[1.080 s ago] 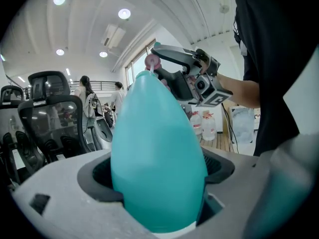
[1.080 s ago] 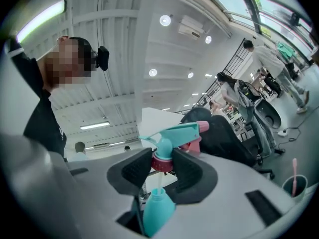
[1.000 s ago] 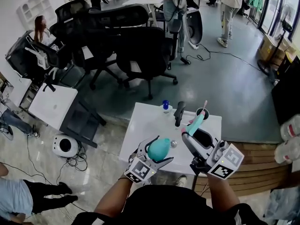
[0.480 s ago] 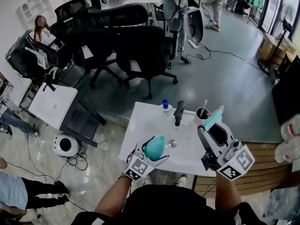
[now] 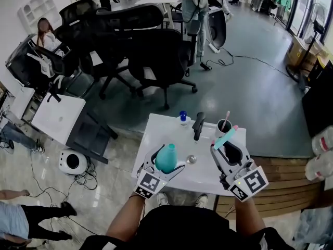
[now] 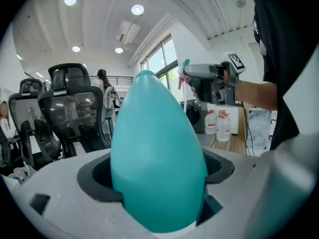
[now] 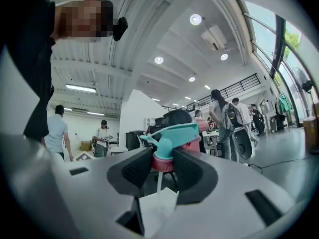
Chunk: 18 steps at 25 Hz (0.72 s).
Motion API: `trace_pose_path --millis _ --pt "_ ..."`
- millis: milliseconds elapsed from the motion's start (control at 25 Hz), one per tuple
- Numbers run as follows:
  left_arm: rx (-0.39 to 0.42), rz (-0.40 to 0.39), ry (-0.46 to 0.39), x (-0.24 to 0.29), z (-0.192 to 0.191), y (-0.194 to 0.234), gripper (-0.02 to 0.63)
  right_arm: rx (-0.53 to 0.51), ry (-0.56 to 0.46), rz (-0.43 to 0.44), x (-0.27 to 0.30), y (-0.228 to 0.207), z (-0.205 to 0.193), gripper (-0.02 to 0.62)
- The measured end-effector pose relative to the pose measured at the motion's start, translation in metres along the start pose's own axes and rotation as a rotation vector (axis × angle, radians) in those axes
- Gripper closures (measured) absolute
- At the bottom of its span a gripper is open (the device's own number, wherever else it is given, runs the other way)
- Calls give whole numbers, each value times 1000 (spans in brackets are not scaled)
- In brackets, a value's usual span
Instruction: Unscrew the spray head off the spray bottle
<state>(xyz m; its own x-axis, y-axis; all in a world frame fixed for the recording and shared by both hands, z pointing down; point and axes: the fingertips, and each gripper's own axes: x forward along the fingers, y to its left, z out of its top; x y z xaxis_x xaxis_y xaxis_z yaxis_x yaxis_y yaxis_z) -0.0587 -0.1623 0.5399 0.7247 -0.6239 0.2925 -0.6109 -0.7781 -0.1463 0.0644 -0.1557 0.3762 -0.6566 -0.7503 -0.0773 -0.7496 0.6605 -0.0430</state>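
**Head view with both gripper views.** Nearest the person, the left gripper (image 5: 165, 162) is clamping the teal bottle (image 6: 157, 153) by its wide lower body. Its jaws are pressing on both flanks and leaving the narrow end free, as a steadying grip for twisting would require.

Just to its right and apart from it, the right gripper (image 5: 227, 147) is pinching the spray head (image 7: 172, 136) at its pink collar (image 7: 163, 162). The jaws are partly closed on that ring, the part a turning hand would need to grasp. The trigger part is sticking out beyond the jaws, and the thin dip tube (image 7: 158, 185) is trailing back between them. The tube is hanging in open air, so the head is judged to be already off the bottle. The unscrewing appears done, with only the setting down of the two parts left.

Both parts are hovering over the near edge of the white tabletop (image 5: 156, 134), neither touching it. Farther across the tabletop, a small round object (image 5: 192, 160), a small blue-capped bottle (image 5: 183, 117), a dark upright object (image 5: 198, 125) and a cup (image 5: 223, 125) are standing clear of the work. Beyond them, black office chairs (image 5: 156, 61) are crowding the floor
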Motion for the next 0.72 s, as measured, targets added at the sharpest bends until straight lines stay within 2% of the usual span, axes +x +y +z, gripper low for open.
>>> trace_pose_path --millis 200,400,560,720 --pt "-12 62 -23 -6 15 19 133 -60 86 -4 6 9 -41 456" --pt "-27 82 -66 -12 30 23 133 -99 150 -39 3 8 -75 457" --pt "-36 67 -125 -15 46 20 133 -111 169 -102 -4 0 -93 457" --pt "-40 94 -129 -15 48 24 133 -125 152 -191 -13 -16 -95 457"
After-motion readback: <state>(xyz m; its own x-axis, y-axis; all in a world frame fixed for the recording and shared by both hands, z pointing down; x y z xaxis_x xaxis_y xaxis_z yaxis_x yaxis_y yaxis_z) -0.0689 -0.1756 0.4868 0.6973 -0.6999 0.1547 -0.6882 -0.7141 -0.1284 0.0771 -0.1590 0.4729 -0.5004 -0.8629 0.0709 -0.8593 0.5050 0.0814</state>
